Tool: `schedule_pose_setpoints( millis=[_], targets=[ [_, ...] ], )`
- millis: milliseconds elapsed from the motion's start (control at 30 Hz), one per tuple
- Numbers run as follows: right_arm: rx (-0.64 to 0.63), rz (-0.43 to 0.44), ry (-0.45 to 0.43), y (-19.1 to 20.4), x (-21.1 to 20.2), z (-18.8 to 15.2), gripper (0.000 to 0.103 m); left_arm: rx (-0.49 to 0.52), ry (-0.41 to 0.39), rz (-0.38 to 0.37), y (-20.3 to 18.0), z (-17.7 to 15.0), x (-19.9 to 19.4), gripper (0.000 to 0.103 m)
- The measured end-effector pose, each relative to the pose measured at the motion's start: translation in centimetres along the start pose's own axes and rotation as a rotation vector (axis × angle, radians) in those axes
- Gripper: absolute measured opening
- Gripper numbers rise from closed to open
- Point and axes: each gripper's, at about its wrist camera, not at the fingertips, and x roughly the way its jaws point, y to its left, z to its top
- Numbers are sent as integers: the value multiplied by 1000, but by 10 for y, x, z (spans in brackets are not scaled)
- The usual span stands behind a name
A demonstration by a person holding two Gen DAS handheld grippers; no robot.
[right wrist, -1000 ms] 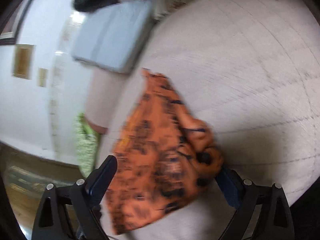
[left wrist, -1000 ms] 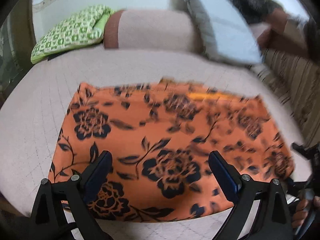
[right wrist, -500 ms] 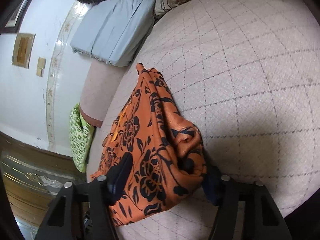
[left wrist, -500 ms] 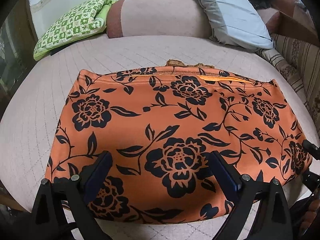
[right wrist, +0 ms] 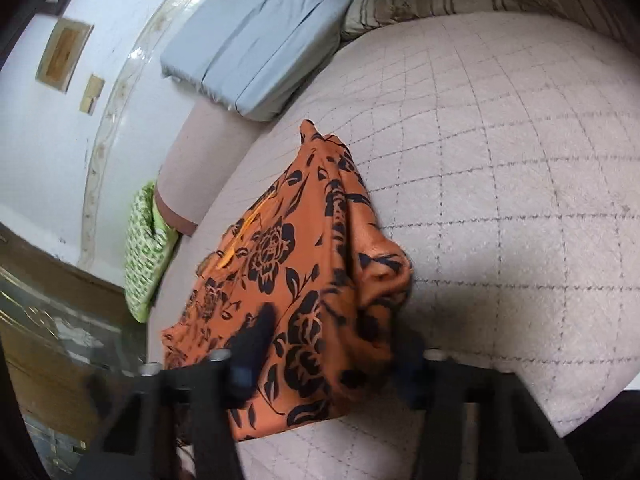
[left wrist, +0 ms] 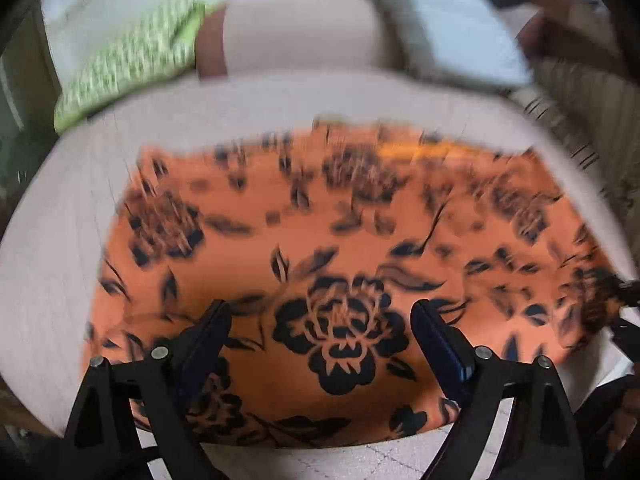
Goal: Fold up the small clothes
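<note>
While the left wrist view is smeared with motion blur, its main shapes can be made out: a green patterned cushion (left wrist: 132, 64) lies at the far left against a pale bolster (left wrist: 300, 32), and a grey pillow (left wrist: 452, 20) leans at the far right of the bed (left wrist: 48, 240), whose quilted cover is pale with a diamond stitch. Spread flat across that cover, filling the middle of the view, is the orange floral garment (left wrist: 320, 240), black flowers on an orange ground, with one straight edge toward the camera. The left gripper (left wrist: 322, 344) hangs over that near edge with its jaws spread wide; they have just been closing a little, and its fingers (left wrist: 208, 340) stand apart over the cloth without pinching it. At the garment's right corner a dark part of the other tool shows. In the right wrist view the green patterned cushion (right wrist: 146, 252) sits at the left below a white wall, the grey pillow (right wrist: 256, 56) is at the top, and the orange floral garment (right wrist: 304, 264) runs away from the camera, its near corner bunched into folds. The right gripper (right wrist: 332, 344) has just been closing, and its jaws now stand about half apart with that bunched corner pinched between them. To the right of the cloth the bed (right wrist: 500, 200) lies bare.
</note>
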Motion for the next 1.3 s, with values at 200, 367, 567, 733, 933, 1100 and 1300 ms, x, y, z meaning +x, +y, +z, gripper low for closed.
schedule_pose_setpoints(
  millis=[200, 367, 567, 733, 933, 1100, 1300],
  targets=[
    [-45, -36, 54, 10, 17, 3, 28, 70, 83, 61, 2, -23, 34, 92],
    [-246, 13, 37, 96, -6, 8, 17, -28, 81, -39, 24, -14, 13, 78],
    [-455, 130, 39, 219, -11, -29, 17, -305, -127, -10, 120, -22, -64, 78],
    [-625, 136, 133, 285, 32, -93, 17, -552, -235, 78, 203, -54, -94, 78],
    [-682, 16, 438, 276, 140, -175, 17, -679, -214, 64, 238, -74, -80, 78],
    [-662, 100, 366, 306, 108, -163, 17, -701, -250, 60, 244, -81, -88, 78],
    [-689, 180, 307, 343, 91, -171, 17, -761, -262, 40, 248, -87, -91, 78]
  ],
)
